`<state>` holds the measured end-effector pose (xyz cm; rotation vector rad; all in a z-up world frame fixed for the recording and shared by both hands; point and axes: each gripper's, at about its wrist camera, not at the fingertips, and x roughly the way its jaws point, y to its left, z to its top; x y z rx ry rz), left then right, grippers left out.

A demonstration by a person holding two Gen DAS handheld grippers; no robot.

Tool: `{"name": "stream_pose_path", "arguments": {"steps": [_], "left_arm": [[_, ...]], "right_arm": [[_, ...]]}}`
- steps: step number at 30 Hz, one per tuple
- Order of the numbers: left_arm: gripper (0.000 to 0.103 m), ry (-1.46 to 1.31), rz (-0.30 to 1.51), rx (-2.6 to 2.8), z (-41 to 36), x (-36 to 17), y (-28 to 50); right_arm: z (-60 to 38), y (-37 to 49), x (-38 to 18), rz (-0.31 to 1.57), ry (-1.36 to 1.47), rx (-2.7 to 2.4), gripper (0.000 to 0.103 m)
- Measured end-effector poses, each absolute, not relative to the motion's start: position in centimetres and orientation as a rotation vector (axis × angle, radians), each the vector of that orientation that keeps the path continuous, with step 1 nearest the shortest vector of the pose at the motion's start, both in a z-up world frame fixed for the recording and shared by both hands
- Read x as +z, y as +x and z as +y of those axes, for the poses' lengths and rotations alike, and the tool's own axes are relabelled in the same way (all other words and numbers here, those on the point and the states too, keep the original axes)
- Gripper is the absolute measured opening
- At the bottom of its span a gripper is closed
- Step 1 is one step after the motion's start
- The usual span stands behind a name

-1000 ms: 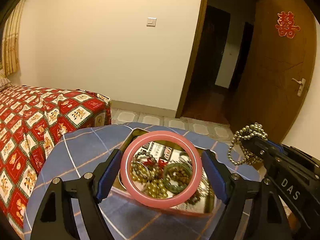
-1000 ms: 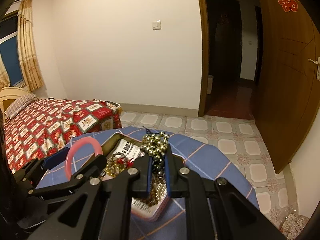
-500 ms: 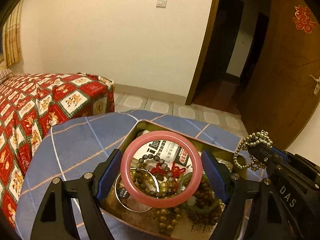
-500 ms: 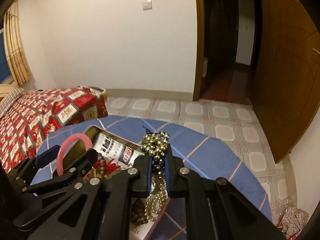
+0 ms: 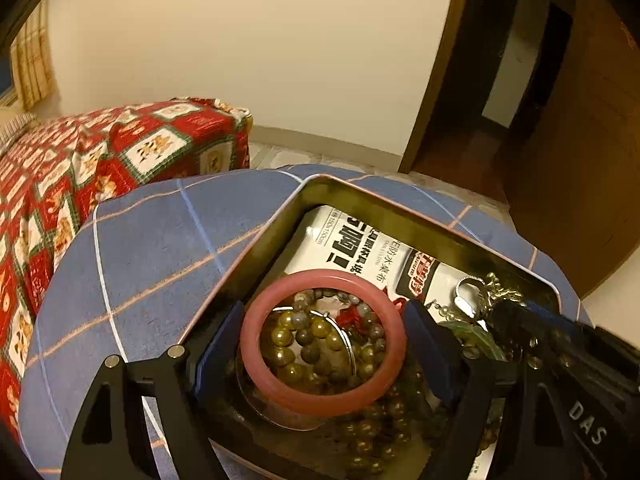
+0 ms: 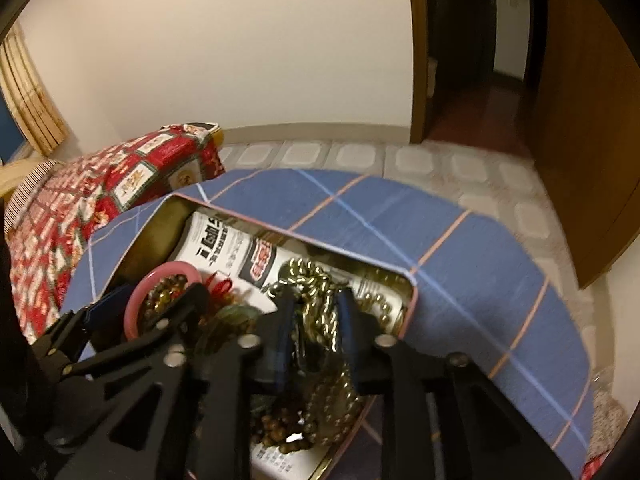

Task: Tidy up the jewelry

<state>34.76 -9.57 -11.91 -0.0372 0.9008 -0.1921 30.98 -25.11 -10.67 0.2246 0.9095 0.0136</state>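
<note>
Home bedrm: quilted bed [image 5: 100, 168], curtain [image 6: 28, 100], wood door [image 5: 580, 140].

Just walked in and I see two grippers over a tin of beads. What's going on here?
A person is putting jewelry into the open tin on the blue checked table. The left gripper holds a pink bangle low over the beads inside. The right gripper has a string of gold beads between its fingers; its jaws have just been opening, so the string looks about to drop in.
</note>
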Motion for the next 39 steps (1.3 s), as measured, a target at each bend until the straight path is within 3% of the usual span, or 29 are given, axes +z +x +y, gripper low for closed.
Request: {"name": "stream_pose_path", "arguments": {"steps": [2,6,7,14,21,24,39], "left_arm": [[0.082,-0.030,0.926,-0.192,-9.7,-11.9,34.9],[0.082,-0.049,0.941,-0.191,-9.2,-11.4,34.8],[0.082,-0.053,0.938,-0.194,-9.2,-11.1,34.6],[0.084,0.005,0.902,-0.229,-10.4,-9.0,33.3],[0.085,0.001,0.935,-0.215,-10.1,-8.4,31.3],[0.086,0.011,0.928,-0.198,-9.7,-8.3,30.0],[0.086,0.022,0.815,-0.086,-5.9,-7.5,20.6]], "right_arm": [[-25.6,30.5,-10.4,0.894,0.261,0.039,0.043],[-25.9,28.8,-8.9,0.835,0.281,0.045,0.071],[-25.9,28.6,-8.5,0.816,0.290,0.054,0.074],[-26.6,26.5,-6.8,0.745,0.338,0.040,0.075],[-27.4,24.6,-7.2,0.738,0.391,-0.007,0.083],[-27.0,23.8,-7.2,0.741,0.395,-0.003,0.092],[-24.2,16.6,-6.5,0.682,0.273,-0.038,0.093]]}}
